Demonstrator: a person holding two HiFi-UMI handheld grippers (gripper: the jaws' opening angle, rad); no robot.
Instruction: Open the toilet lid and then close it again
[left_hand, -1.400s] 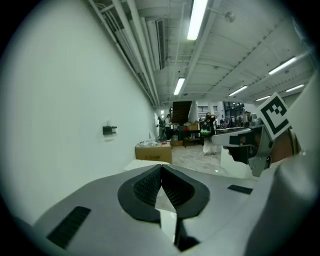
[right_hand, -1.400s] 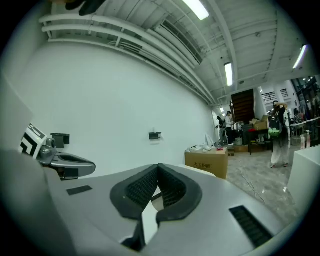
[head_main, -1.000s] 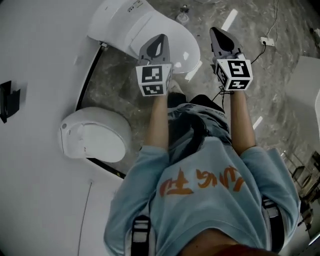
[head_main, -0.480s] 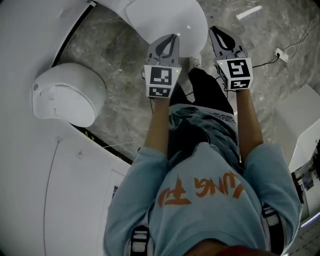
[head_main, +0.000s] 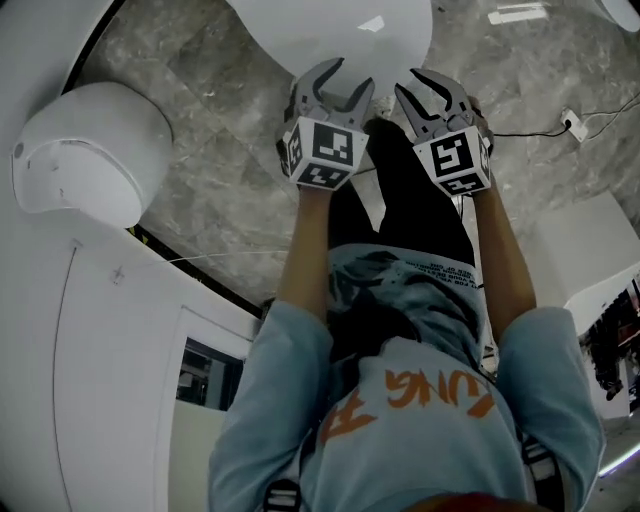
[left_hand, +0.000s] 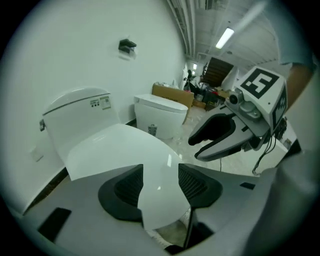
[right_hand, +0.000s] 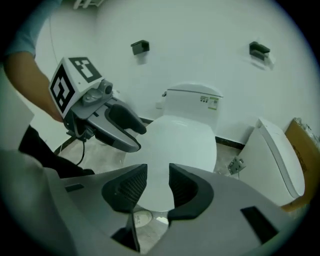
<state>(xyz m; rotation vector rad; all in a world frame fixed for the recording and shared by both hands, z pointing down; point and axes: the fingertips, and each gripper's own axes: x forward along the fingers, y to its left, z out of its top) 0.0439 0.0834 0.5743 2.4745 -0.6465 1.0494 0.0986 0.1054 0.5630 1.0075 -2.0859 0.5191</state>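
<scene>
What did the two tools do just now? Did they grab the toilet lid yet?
Both tools came down toward the front of the toilet lid. The left tool and the right tool were shut before; now their jaws are opening. The lid's front edge shows between them, but neither presses on it, so nothing is grabbed yet. The lid stayed closed, and the second toilet was not touched.

A showroom-like hall: toilets (left_hand: 161, 114) lined along a white wall (left_hand: 75, 50), marble floor (head_main: 220, 170).
</scene>
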